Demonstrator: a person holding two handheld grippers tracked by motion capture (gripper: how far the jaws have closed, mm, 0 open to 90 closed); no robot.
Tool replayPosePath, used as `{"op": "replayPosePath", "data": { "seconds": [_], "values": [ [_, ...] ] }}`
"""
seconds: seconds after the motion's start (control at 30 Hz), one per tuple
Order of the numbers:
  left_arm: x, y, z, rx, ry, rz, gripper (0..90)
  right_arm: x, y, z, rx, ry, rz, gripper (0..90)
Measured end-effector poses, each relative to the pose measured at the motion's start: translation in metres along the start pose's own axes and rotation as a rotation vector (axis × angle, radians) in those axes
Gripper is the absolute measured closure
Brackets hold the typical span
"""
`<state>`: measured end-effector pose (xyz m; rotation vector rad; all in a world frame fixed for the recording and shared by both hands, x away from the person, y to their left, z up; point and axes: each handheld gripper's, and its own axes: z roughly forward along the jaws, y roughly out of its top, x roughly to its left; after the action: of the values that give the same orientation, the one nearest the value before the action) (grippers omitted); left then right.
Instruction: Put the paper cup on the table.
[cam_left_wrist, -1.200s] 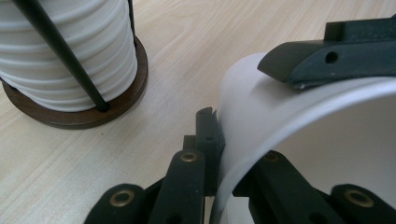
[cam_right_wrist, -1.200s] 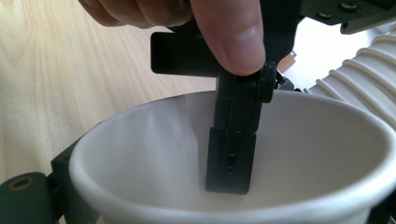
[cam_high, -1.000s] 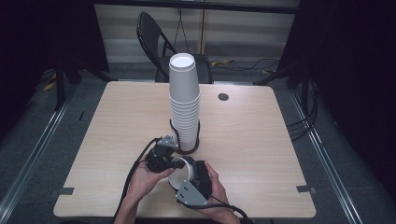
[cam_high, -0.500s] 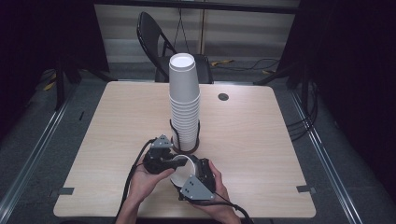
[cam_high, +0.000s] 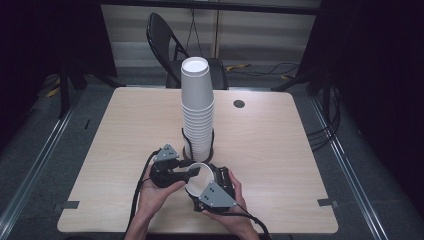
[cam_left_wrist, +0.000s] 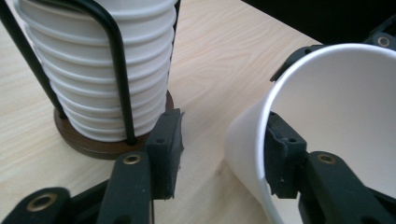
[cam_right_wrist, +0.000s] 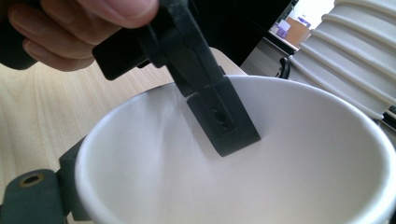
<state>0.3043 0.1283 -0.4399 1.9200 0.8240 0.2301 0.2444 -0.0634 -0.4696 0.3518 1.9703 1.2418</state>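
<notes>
Loose cup (cam_high: 199, 176) sits near the table's (cam_high: 280, 150) front edge, just in front of the cup stack (cam_high: 197, 107). Right gripper (cam_high: 216, 187) is clamped around it. Left gripper (cam_high: 186, 170) has just been opening: jaws apart, straddling the cup's left wall without pinching. Cup mouth faces up toward the person.

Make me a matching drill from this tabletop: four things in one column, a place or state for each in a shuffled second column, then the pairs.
Things:
1. loose paper cup
2. cup stack
3. folding chair
4. left hand-held gripper

Places or states:
A. behind the table's far edge
B. jaws apart, one pad inside a cup's wall, one outside
C. tipped on its side between the two hands
D. standing upright in a black wire holder

Pairs: 1-C, 2-D, 3-A, 4-B
</notes>
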Motion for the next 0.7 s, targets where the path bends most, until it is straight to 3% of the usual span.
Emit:
{"op": "replayPosePath", "data": {
  "seconds": [0.17, 0.37, 0.43, 0.7],
  "values": [
    [0.0, -0.003, -0.004, -0.038, 0.038, -0.004, 43.0, -0.004, -0.001, 0.0, 0.003, 0.011, 0.039, 10.8],
    [0.004, -0.009, -0.012, -0.112, 0.062, -0.042, 33.6, -0.009, -0.004, 0.001, 0.018, 0.024, 0.079, 10.9],
    [0.004, -0.01, -0.014, -0.152, 0.051, -0.03, 29.0, -0.01, -0.004, 0.0, 0.02, 0.024, 0.089, 10.9],
    [0.005, -0.013, -0.019, -0.216, 0.08, -0.017, 19.0, -0.022, -0.01, -0.003, 0.018, 0.024, 0.156, 11.0]
  ]
}}
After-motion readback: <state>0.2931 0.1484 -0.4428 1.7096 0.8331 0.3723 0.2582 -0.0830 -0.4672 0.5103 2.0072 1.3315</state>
